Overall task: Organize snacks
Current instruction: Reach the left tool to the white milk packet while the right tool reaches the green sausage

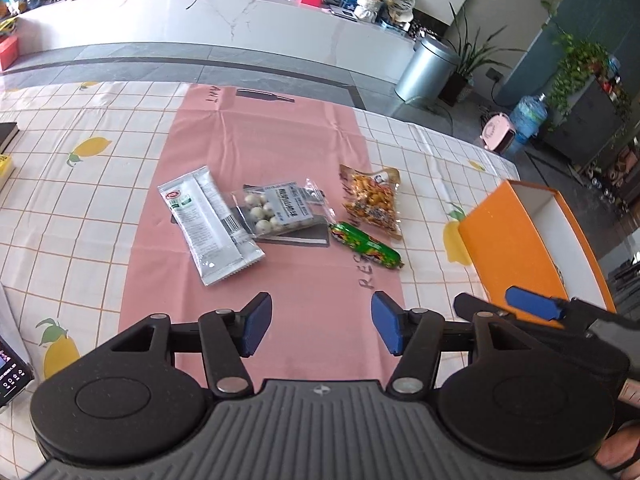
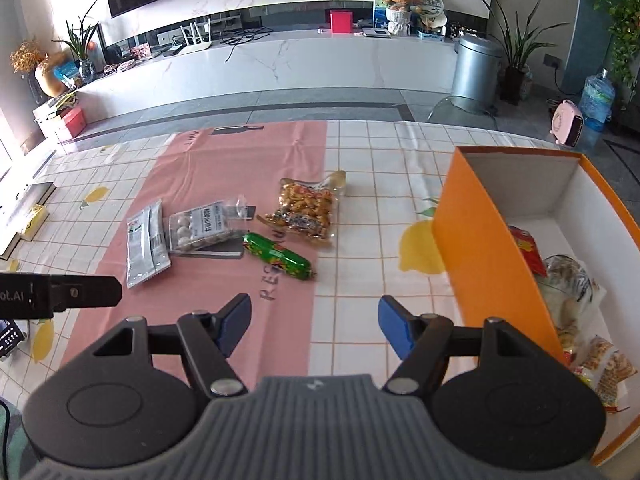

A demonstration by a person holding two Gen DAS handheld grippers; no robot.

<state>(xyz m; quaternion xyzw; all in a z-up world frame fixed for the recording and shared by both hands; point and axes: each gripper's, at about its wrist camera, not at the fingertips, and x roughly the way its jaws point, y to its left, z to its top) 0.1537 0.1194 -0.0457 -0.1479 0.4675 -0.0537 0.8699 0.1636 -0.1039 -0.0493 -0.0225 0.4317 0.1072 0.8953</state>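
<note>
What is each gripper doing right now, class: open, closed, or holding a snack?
Left gripper: open, holding nothing, above the pink cloth.
Right gripper: open, holding nothing, beside the orange box.

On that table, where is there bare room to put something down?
Free: the checked cloth between the peanut pack and the orange box, and the pink mat between the snacks and the open left claw. Crowded: mid-mat, where the white sachets, egg pack and green sausage cluster; the box's near end holds snacks.
</note>
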